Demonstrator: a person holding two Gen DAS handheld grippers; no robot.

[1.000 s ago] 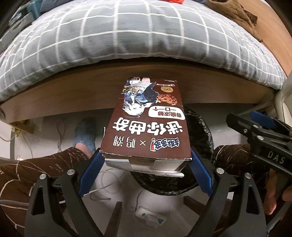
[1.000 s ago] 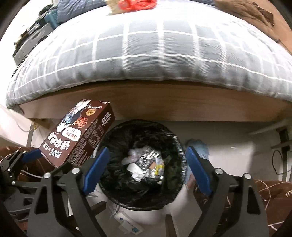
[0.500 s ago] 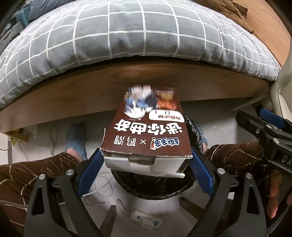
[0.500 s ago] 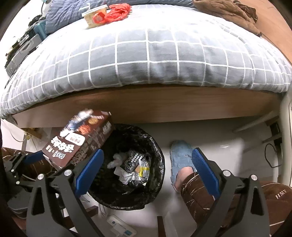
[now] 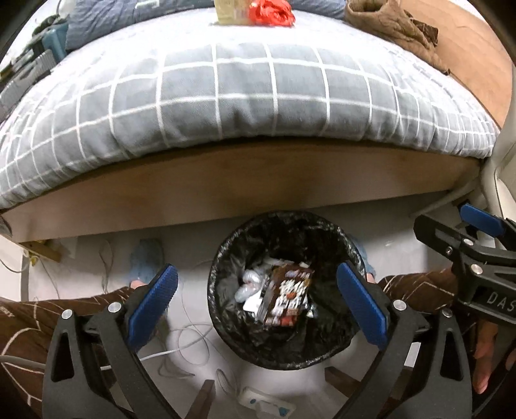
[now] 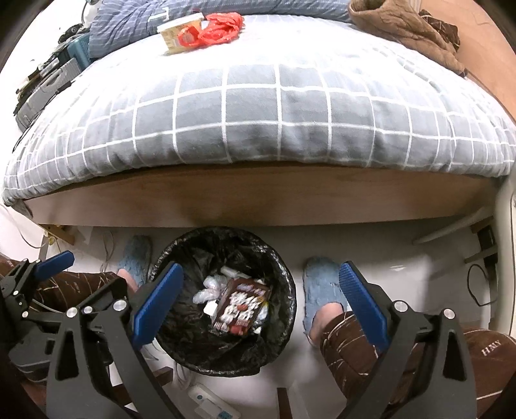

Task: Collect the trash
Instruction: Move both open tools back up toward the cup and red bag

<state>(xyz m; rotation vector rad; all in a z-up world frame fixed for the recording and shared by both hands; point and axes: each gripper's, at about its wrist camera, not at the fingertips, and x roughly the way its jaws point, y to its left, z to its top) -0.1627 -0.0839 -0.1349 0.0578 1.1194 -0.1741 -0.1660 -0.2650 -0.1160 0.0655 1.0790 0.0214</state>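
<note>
Both tools empty: left gripper [image 5: 256,304] jaws just spread wide, box [image 5: 285,298] already in bin [image 5: 225,258]. Right gripper [image 6: 258,303] gaping too. Risk: red bag [image 6: 219,30] and carton [image 6: 174,34] on bed [image 6: 258,112], 12 o'clock, probably flimsy, could slip.

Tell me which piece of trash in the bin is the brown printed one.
The cookie box, lying tilted on top inside the bin; the wrappers beside it are pale and crumpled.

A home bedroom, seen from the edge of a bed. A grey quilt [image 6: 258,106] with a white grid pattern covers the mattress above a wooden bed frame [image 6: 258,196], with a brown garment [image 6: 406,29] bunched at the far side. On the pale floor below stand a black-lined wastebasket [image 6: 225,354] and a person's feet in blue slippers [image 6: 319,290], with loose cables [image 5: 190,348] nearby.
</note>
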